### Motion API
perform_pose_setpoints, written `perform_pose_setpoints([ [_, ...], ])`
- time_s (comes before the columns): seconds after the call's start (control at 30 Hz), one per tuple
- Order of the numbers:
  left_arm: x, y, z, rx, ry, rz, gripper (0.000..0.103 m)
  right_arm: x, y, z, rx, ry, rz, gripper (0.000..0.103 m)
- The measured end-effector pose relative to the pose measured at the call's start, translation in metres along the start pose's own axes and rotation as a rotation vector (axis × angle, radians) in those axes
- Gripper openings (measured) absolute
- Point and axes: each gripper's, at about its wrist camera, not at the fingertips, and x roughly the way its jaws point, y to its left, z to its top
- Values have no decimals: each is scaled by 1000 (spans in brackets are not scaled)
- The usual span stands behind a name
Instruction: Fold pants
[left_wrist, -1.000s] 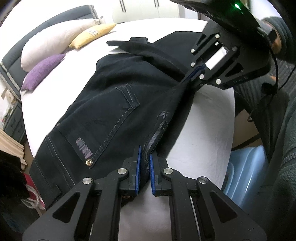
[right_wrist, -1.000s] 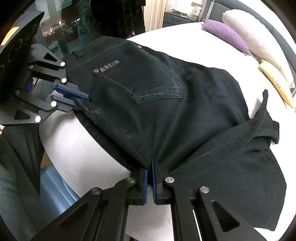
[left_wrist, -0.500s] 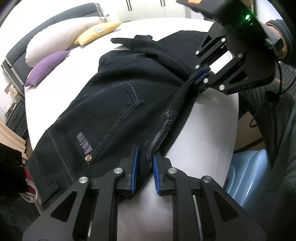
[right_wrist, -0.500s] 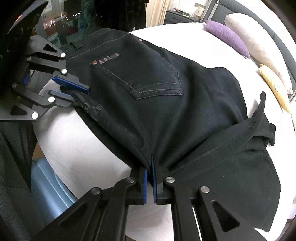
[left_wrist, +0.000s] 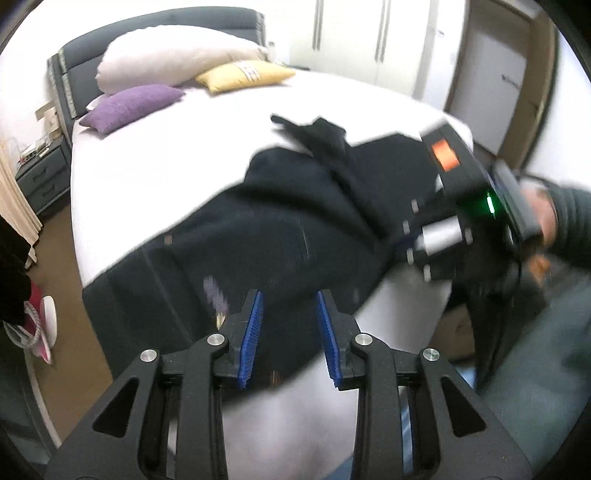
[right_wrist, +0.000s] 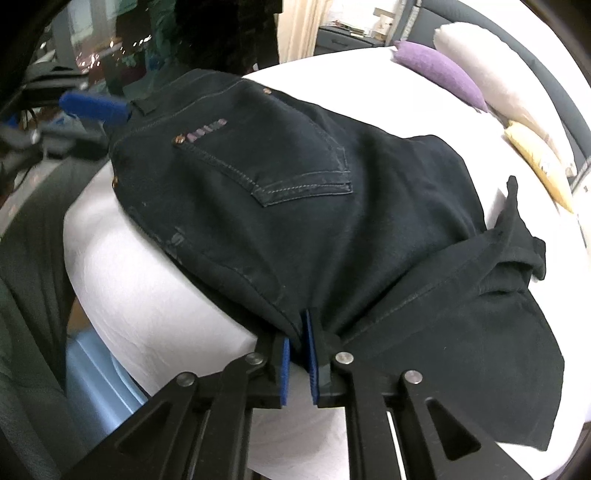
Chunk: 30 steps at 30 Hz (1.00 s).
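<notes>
Dark denim pants (right_wrist: 332, 206) lie folded lengthwise across the white bed (right_wrist: 147, 295), back pocket up, legs doubled over at the right. They also show in the left wrist view (left_wrist: 295, 229). My left gripper (left_wrist: 289, 325) is open and empty, held above the waistband end; it shows blurred at the far left of the right wrist view (right_wrist: 92, 107). My right gripper (right_wrist: 297, 354) is slightly parted with the pants' near edge between its pads; it shows blurred in the left wrist view (left_wrist: 424, 243).
A purple pillow (left_wrist: 133, 105), a white pillow (left_wrist: 173, 62) and a yellow pillow (left_wrist: 243, 74) lie at the head of the bed. A light blue bin (right_wrist: 99, 384) stands on the floor beside the bed. A nightstand (left_wrist: 40, 177) is at the left.
My left gripper has opened, let go of the pants' edge and pulled back and up. My right gripper's pads have parted a little around the fabric.
</notes>
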Motion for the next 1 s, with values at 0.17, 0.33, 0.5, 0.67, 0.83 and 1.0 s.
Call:
perform_pose_setpoints([
  [0.17,72,11,12,-80,113,40,29,3,-4,-6,23,-6,16,13],
  [0.33,103,35,4,-140,197,18,29,-5,-21,-14,79,-20,39,26],
  [0.5,75,33,40,-162,126,35,29,-27,-39,-18,199,-61,136,43],
  [0.67,109,19,77,-137,127,37,29,-23,-54,-9,244,-64,156,57],
  [0.83,160,28,66,-219,252,6,29,-46,-98,-12,402,-137,220,57],
  [1.0,131,28,95,-248,163,-54,29,-59,-194,9,639,-215,179,57],
])
